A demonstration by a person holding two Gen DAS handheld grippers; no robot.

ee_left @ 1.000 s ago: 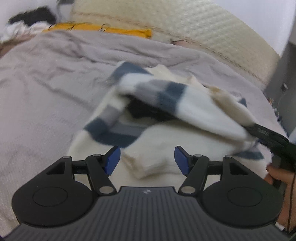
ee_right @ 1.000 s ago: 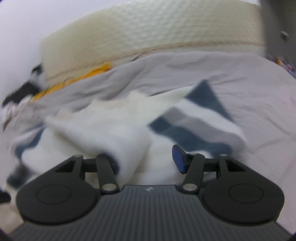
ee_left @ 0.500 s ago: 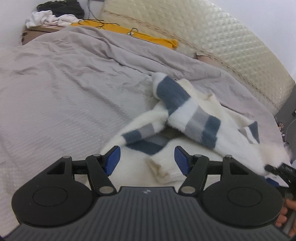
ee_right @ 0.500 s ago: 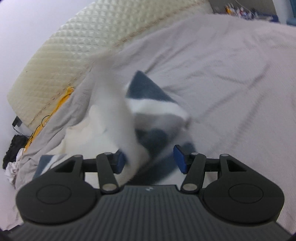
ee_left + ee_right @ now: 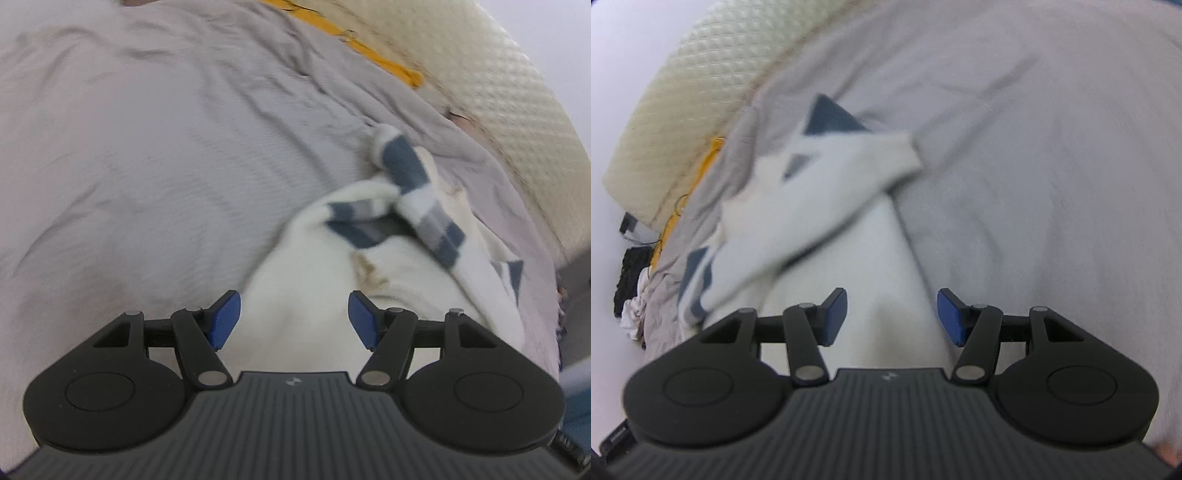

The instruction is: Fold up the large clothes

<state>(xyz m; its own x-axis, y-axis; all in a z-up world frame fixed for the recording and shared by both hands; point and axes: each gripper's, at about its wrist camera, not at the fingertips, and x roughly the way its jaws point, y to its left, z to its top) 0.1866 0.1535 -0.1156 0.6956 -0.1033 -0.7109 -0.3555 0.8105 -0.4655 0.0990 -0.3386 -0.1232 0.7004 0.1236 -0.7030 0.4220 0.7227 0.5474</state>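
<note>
A white sweater (image 5: 314, 266) with blue and grey stripes lies crumpled on the grey bedspread (image 5: 147, 166). One striped sleeve (image 5: 417, 199) crosses its top. My left gripper (image 5: 294, 319) hovers over the sweater's near white edge, open, its blue pads bare. In the right wrist view the sweater's white body (image 5: 879, 266) runs under my right gripper (image 5: 892, 316), and a white sleeve (image 5: 820, 199) lies folded across it. The right gripper is open, and neither pad presses on the cloth. Both views are blurred.
A cream quilted headboard (image 5: 517, 110) borders the bed's far side, with a yellow cloth (image 5: 373, 59) along its foot. A heap of dark and white clothes (image 5: 631, 284) sits at the far corner. Grey bedspread (image 5: 1052, 184) stretches right of the sweater.
The white sleeve that hung at my right gripper's left pad now lies across the sweater, and both pads show bare. Both grippers have swung sideways and rolled; the sweater has shifted right in the left view.
</note>
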